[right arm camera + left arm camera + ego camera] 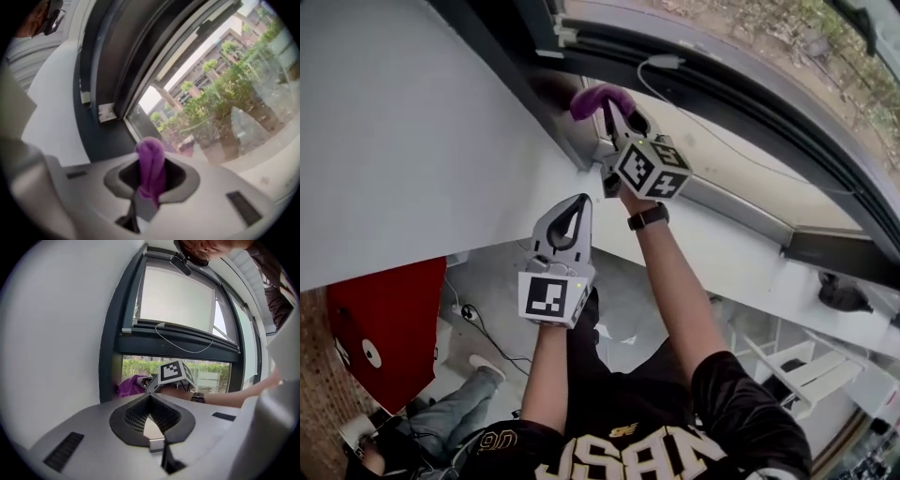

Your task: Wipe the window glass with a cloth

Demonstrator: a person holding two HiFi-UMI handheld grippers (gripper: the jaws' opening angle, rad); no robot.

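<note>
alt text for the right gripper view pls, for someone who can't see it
The right gripper is shut on a bunched purple cloth that sticks up past the jaw tips, close to the lower corner of the window glass. A dark window frame runs up the left, and trees and buildings show through the glass.

Tight against the window frame (520, 66), the purple cloth (592, 97) sat half-hidden behind the right gripper (617, 114), so whether it met the glass (225, 108) could not be told. In the right gripper view, its lower end was lost between the jaws. Far along the frame, a dark thing (844, 294) was too blurred to name.
</note>
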